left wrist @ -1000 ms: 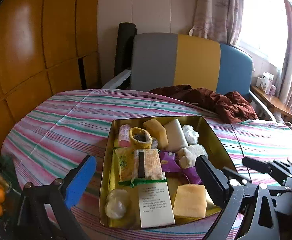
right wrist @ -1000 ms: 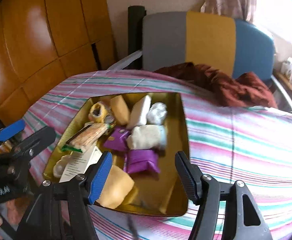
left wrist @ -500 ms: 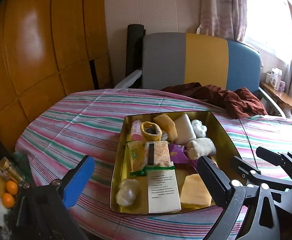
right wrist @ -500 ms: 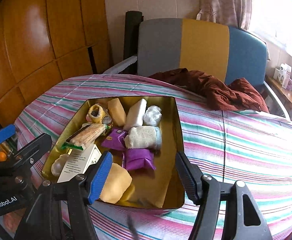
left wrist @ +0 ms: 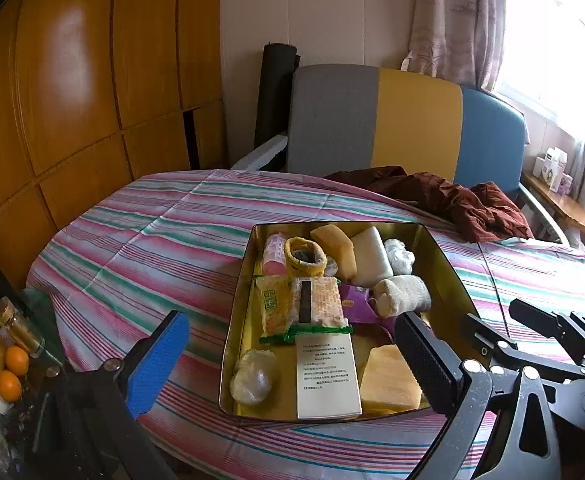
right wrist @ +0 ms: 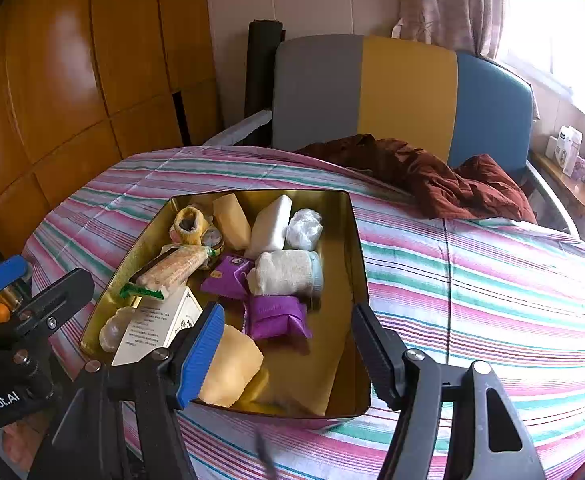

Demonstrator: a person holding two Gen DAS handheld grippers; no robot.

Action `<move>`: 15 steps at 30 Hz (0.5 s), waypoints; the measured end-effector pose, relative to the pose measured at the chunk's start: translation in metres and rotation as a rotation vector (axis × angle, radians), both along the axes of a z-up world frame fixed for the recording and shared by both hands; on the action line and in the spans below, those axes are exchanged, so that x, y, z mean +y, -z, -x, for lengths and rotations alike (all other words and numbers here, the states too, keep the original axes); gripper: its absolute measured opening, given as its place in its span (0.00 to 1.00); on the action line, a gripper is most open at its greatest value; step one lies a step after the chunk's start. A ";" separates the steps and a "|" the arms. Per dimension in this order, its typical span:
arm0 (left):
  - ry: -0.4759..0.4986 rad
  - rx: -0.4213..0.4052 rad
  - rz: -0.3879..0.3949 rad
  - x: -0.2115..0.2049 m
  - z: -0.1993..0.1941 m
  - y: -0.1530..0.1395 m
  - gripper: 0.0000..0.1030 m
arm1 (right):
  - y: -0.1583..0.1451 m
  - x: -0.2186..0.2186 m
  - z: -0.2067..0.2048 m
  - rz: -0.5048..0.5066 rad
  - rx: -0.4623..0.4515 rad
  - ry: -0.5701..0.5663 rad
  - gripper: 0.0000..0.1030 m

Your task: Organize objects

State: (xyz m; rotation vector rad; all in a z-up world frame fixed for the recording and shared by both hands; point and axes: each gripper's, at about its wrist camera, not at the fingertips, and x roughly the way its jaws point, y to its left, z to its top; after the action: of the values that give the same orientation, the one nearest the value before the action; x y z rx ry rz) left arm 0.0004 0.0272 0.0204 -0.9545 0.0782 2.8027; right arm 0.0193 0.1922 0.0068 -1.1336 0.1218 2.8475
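Centre of both frames: gold tin [left wrist: 239,312] on the striped tablecloth [left wrist: 152,240], packed with items. White box [left wrist: 326,376] at lower centre of the left view, yellow sponge [left wrist: 386,380] just right of it, purple packet [right wrist: 276,316] and rolled white sock [right wrist: 286,272] mid-tin. Left gripper [left wrist: 292,364] jaws spread, nothing between the pads, hanging over the tin's near edge. Right gripper [right wrist: 288,344] jaws also spread, empty, above the tin's near right corner. Brown cloth [right wrist: 432,180] upper right, by the chair [right wrist: 372,92].
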 end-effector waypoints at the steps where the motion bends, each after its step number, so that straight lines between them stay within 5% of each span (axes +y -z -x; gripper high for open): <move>1: 0.001 0.000 0.004 0.000 0.000 0.000 1.00 | 0.000 0.000 0.001 0.000 -0.001 0.000 0.65; 15: -0.029 0.020 0.017 -0.001 0.001 0.002 0.99 | 0.007 0.001 0.005 0.012 -0.019 -0.004 0.65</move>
State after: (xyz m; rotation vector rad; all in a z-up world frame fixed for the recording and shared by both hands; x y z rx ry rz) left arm -0.0006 0.0265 0.0183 -0.9385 0.0921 2.8434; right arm 0.0146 0.1933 -0.0006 -1.1645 0.1356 2.8427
